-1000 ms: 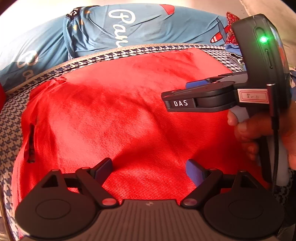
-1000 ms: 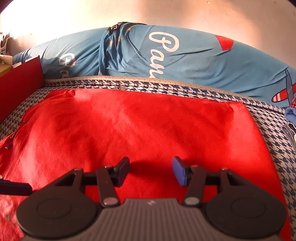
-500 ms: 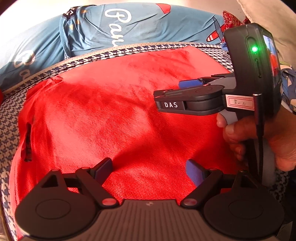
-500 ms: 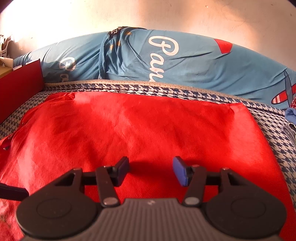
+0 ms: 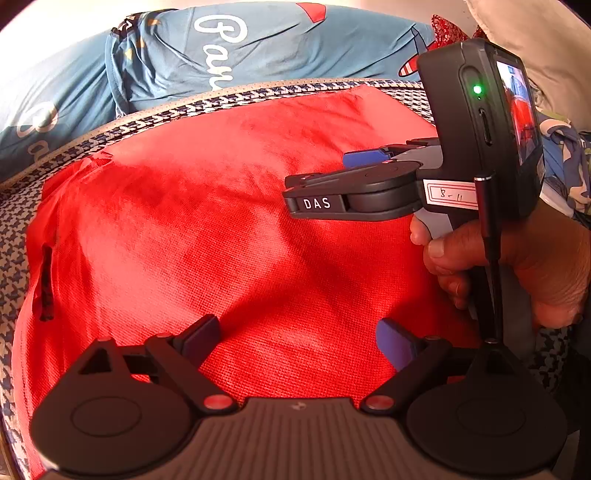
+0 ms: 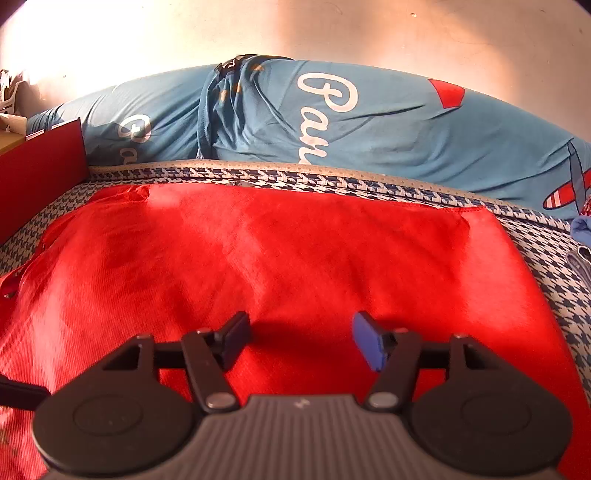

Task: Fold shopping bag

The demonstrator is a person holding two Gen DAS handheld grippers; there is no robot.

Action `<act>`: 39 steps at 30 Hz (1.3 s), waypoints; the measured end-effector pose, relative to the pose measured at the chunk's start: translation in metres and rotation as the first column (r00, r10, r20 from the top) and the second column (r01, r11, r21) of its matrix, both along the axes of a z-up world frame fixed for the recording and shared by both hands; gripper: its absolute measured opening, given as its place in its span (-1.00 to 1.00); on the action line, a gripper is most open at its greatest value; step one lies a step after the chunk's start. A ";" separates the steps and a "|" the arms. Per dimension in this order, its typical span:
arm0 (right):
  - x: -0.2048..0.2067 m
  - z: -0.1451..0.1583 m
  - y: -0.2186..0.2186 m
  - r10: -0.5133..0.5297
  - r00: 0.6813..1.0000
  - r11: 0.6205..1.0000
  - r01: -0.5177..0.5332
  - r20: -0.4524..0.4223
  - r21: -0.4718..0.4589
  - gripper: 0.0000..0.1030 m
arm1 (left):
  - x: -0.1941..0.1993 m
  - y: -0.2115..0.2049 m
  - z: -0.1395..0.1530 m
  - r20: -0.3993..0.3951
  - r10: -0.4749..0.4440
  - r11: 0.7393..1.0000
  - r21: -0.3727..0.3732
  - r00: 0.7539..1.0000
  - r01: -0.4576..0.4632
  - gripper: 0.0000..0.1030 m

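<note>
Background: pale wall [image 6: 332,29] up top, with a long blue pillow [image 6: 369,122] with white script lettering lying below it, way out ahead of both grippers
Surface: bed with a blue-and-white houndstooth cover [image 6: 332,177], showing as a strip past the far edge of the bag and along its sides
Bag: red shopping bag [image 5: 229,229] is spread pretty much flat on the bed, right under and ahead of both grippers, a few soft wrinkles in it
Handle cutout: dark slot [image 5: 46,284] near the bag's edge, off to the left of the left gripper
Left gripper: left gripper [image 5: 299,339] is released, jaws have just been opening, only bag fabric below the gap, nothing pinched
Right gripper: right gripper [image 6: 301,339] also let go, jaws just been opening too, hanging over the bag with nothing between the pads
Right hand: hand [image 5: 517,266] wrapped around the handle, sits ahead and to the right of the left gripper
Side stuff: dark red panel [image 6: 40,177] off to the far left of the right gripper
</note>
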State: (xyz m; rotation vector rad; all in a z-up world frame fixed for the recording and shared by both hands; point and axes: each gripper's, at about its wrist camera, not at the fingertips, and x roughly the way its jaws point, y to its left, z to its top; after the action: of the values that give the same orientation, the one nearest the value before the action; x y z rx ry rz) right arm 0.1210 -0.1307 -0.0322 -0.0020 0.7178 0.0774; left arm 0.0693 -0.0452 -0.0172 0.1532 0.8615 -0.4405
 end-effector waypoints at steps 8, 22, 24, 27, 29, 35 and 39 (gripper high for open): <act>0.002 -0.001 -0.001 0.002 1.000 1.000 -0.002 0.000 -0.002 0.24 | 0.005 0.005 0.000 0.015 0.039 0.999 0.009 0.999 -0.039 0.78; 0.001 -0.002 0.002 0.014 1.000 1.000 -0.014 0.000 -0.005 0.54 | 0.040 0.049 -0.004 0.063 0.303 0.952 0.015 0.951 -0.305 0.77; 0.001 -0.002 0.002 0.014 1.000 1.000 -0.014 0.000 -0.005 0.54 | 0.039 0.049 -0.005 0.069 0.303 0.952 0.022 0.951 -0.305 0.77; 0.002 -0.002 0.002 0.015 1.000 1.000 -0.015 0.000 -0.007 0.54 | 0.039 0.049 -0.005 0.066 0.305 0.952 0.019 0.950 -0.307 0.77; 0.002 -0.002 0.002 0.016 1.000 1.000 -0.016 -0.001 -0.007 0.55 | 0.038 0.050 -0.005 0.061 0.307 0.951 0.014 0.950 -0.308 0.77; 0.002 -0.002 0.002 0.019 1.000 1.000 -0.019 -0.003 -0.008 0.60 | 0.037 0.048 -0.004 0.059 0.303 0.952 0.017 0.951 -0.304 0.77; 0.002 -0.002 0.002 0.012 1.000 1.000 -0.012 -0.008 -0.011 0.71 | 0.037 0.048 -0.004 0.058 0.301 0.953 0.016 0.952 -0.303 0.77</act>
State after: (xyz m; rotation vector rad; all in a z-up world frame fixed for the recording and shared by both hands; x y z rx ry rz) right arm 0.1233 -0.1283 -0.0344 -0.0163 0.7263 0.0850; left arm 0.1063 0.0025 -0.0208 0.0536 0.8205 -0.1378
